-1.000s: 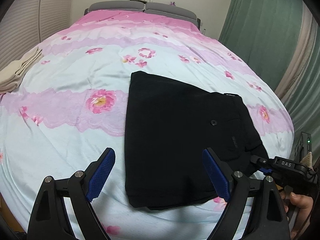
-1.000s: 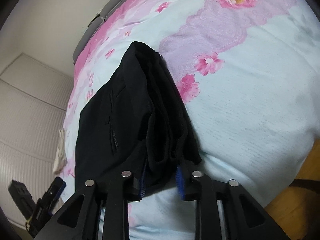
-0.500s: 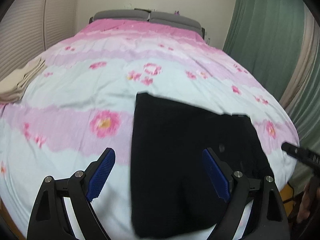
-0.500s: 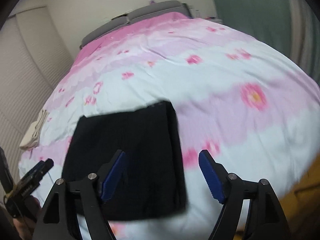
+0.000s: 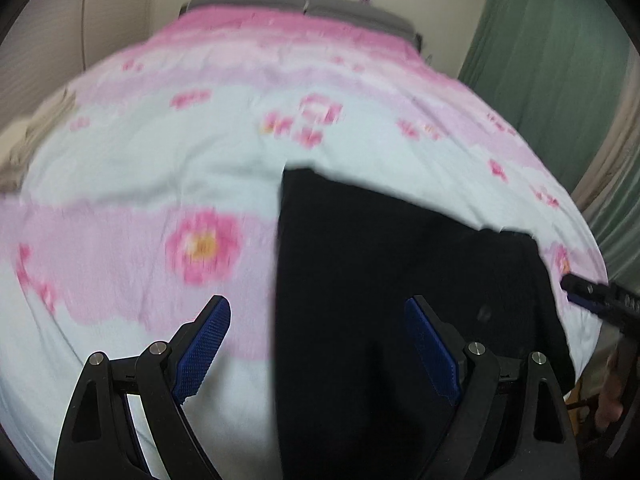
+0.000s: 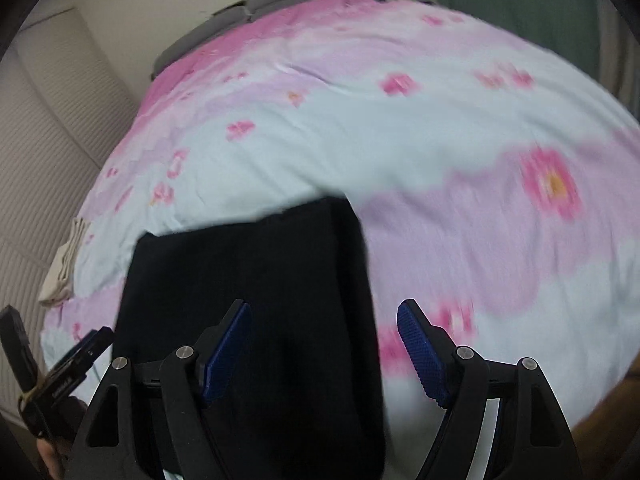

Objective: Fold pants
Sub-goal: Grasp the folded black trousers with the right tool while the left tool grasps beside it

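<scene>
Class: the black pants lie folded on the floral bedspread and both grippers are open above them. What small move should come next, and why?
Probably draw both grippers clear. The black pants lie as a compact rectangle on the bedspread, and the left gripper and right gripper hold nothing, so the fold looks finished.

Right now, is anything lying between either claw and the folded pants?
Nothing visible. The black pants lie flat on the floral bedspread, directly below the open left claw and open right claw.

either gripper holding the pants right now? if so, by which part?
Nothing is held. The left gripper and right gripper are both open above the folded black pants, which lie flat on the bed, clear of the fingers.
</scene>
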A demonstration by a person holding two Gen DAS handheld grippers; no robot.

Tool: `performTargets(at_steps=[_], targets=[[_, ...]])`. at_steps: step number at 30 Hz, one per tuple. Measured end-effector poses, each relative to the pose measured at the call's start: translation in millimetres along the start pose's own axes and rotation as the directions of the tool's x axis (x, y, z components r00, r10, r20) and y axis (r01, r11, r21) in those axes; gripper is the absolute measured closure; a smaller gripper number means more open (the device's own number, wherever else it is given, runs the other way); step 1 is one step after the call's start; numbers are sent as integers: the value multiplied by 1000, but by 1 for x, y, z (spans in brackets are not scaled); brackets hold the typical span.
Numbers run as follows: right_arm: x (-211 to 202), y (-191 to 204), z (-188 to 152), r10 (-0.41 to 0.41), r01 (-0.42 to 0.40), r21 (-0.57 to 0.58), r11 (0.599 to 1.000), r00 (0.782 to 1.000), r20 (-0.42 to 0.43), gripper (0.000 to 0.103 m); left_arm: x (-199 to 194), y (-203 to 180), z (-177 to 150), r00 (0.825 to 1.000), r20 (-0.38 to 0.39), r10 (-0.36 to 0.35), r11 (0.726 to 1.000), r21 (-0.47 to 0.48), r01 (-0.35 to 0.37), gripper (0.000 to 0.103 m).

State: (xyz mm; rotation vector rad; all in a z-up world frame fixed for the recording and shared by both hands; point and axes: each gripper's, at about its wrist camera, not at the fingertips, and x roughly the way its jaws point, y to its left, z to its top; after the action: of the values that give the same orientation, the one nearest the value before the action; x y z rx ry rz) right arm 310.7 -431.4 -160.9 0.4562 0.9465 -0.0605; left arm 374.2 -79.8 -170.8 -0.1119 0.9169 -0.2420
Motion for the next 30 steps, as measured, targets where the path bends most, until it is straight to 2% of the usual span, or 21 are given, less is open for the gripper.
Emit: performTargets(at_steps=[3,6,11,13,15,18,21,23,24,26,27,28,29,30], targets=[[10,-14,-25,18,-15,50,999,998,-53,27,10,6,-19,998,-65,-26,999,-37,23,14],[18,-23,-46,46,-38,90,995,995,-90,27,12,5,-36,995,-93,-41,998,-44,37,14],[25,-40,-64,130,-117,159,980,989,-74,22,19,2,-49,984,-144,-101,993,-68,92,14],[28,-46,-68,192,-174,208,963,979,-72,22,20,-1,-51,980,-158,-120,992,-66,110,14],[33,-44,-73,301,-272,238,932,949,-93,21,19,-7,-55,977,-163,-137,990,-46,131,14],[35,-43,-77,309,-284,216,934,947,-90,21,22,-7,-59,972,-169,-161,986,-60,152,14],[47,-49,-78,361,-331,245,911,928,-88,20,26,-8,-62,974,-161,-160,987,-61,152,14],[52,-54,-79,393,-362,268,893,917,-71,20,25,-13,-64,977,-146,-158,987,-48,152,21],[52,-55,-80,401,-371,278,886,914,-62,24,25,-14,-64,977,-141,-158,987,-47,153,23],[48,-53,-80,406,-376,276,885,912,-59,41,21,-12,-64,980,-116,-160,986,-65,153,43],[45,-52,-81,405,-376,270,886,912,-61,50,20,-12,-63,981,-109,-161,986,-69,154,48],[41,-50,-81,415,-387,263,884,908,-59,56,18,-12,-63,982,-105,-159,986,-63,153,58],[35,-49,-81,427,-401,252,881,902,-59,58,17,-14,-62,983,-101,-155,987,-47,151,67],[30,-46,-80,434,-409,237,881,899,-63,59,15,-16,-61,983,-99,-153,988,-33,150,70]])
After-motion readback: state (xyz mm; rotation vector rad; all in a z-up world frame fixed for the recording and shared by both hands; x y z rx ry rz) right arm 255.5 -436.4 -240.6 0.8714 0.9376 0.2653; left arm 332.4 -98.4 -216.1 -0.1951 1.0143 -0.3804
